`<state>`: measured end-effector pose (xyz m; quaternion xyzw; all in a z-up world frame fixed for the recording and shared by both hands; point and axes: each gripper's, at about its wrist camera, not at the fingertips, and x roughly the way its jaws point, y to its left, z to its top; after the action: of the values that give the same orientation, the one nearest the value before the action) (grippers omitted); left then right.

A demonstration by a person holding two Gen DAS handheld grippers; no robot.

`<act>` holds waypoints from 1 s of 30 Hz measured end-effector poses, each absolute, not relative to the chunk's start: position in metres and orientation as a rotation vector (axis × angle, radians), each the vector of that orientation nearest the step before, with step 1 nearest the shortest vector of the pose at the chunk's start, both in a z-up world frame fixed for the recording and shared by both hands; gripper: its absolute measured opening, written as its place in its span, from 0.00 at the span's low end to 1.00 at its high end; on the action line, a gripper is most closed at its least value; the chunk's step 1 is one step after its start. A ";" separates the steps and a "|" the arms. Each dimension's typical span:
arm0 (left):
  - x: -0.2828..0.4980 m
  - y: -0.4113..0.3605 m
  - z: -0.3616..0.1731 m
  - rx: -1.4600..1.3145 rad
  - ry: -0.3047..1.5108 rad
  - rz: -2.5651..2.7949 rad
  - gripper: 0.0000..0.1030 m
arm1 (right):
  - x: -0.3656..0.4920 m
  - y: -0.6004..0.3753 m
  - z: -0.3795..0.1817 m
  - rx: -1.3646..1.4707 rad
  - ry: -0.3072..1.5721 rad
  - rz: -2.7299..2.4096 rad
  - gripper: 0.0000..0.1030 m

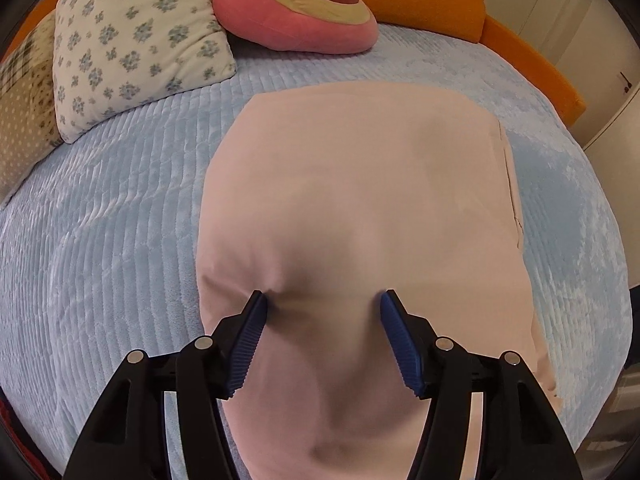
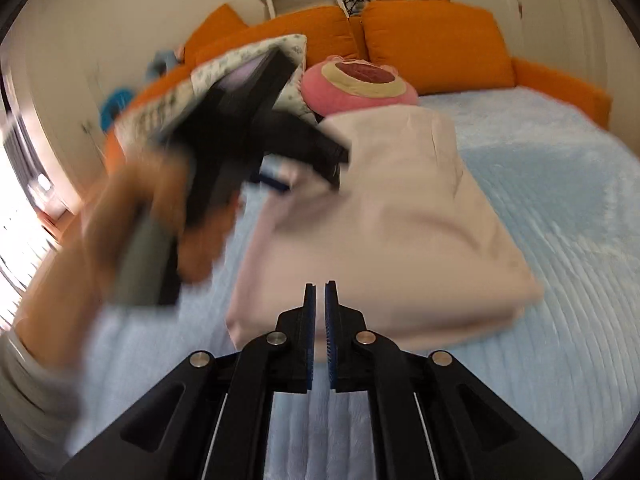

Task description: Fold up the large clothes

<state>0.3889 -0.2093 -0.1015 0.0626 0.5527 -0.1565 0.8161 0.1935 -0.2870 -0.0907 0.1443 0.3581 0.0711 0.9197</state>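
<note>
On the pale blue quilted bedspread (image 1: pixel 120 240), the folded pink garment (image 1: pixel 360 200) is lying flat as a thick, squared-off bundle, with the floral pillow (image 1: pixel 132 40) at about ten o'clock from it and the round pink cushion (image 1: pixel 296 4) at twelve. The left gripper (image 1: pixel 322 304) is pointing steeply down at the near end of the bundle, its jaws standing roughly half open, and both blue fingertips (image 1: pixel 256 312) are denting the cloth without pinching any of it between them. In the right wrist view the right gripper (image 2: pixel 319 292) is hanging above the bundle's near edge, jaws almost closed with only a thin slit between them, and nothing is showing in that slit. The person's hand (image 2: pixel 160 208) carrying the left tool is blurring at nine o'clock in that view.

The cloth is looking soft, light and limp, probably stacked in several layers, so it is likely sagging and sliding apart if lifted by one point. A safer hold is appearing to be the layered side edges at three and nine o'clock, pinched through every layer together.
</note>
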 end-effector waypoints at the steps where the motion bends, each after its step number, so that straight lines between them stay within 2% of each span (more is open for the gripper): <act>1: 0.389 -0.209 -0.102 0.126 1.176 -0.331 0.60 | 0.210 -0.302 -0.087 0.302 0.753 0.161 0.07; 6: 0.390 -0.208 -0.106 0.113 1.160 -0.319 0.61 | 0.268 -0.337 -0.121 0.248 0.917 0.095 0.06; 7: 0.389 -0.208 -0.107 0.116 1.156 -0.319 0.61 | 0.273 -0.341 -0.130 0.241 0.939 0.085 0.01; 10: 0.386 -0.214 -0.113 0.147 1.133 -0.332 0.63 | 0.281 -0.352 -0.165 0.254 1.001 0.086 0.00; 14: 0.377 -0.224 -0.124 0.215 1.072 -0.324 0.65 | 0.286 -0.353 -0.193 0.267 1.006 0.081 0.00; 18: 0.366 -0.219 -0.115 0.219 1.020 -0.358 0.65 | 0.284 -0.346 -0.192 0.213 0.986 0.060 0.00; 21: 0.359 -0.196 -0.096 0.131 1.038 -0.408 0.67 | 0.283 -0.345 -0.193 0.210 0.983 0.068 0.00; 23: 0.354 -0.167 -0.082 0.029 1.032 -0.429 0.80 | 0.282 -0.344 -0.193 0.195 0.978 0.063 0.00; 26: 0.355 -0.128 -0.084 -0.108 1.083 -0.450 0.82 | 0.282 -0.344 -0.192 0.191 0.969 0.055 0.00; 30: 0.369 -0.092 -0.121 -0.329 1.190 -0.478 0.81 | 0.285 -0.340 -0.192 0.183 0.967 0.049 0.00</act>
<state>0.3695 -0.0924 -0.1207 -0.1528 0.5525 -0.2218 0.7888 0.2855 -0.3397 -0.1917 0.0878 0.4641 0.0237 0.8811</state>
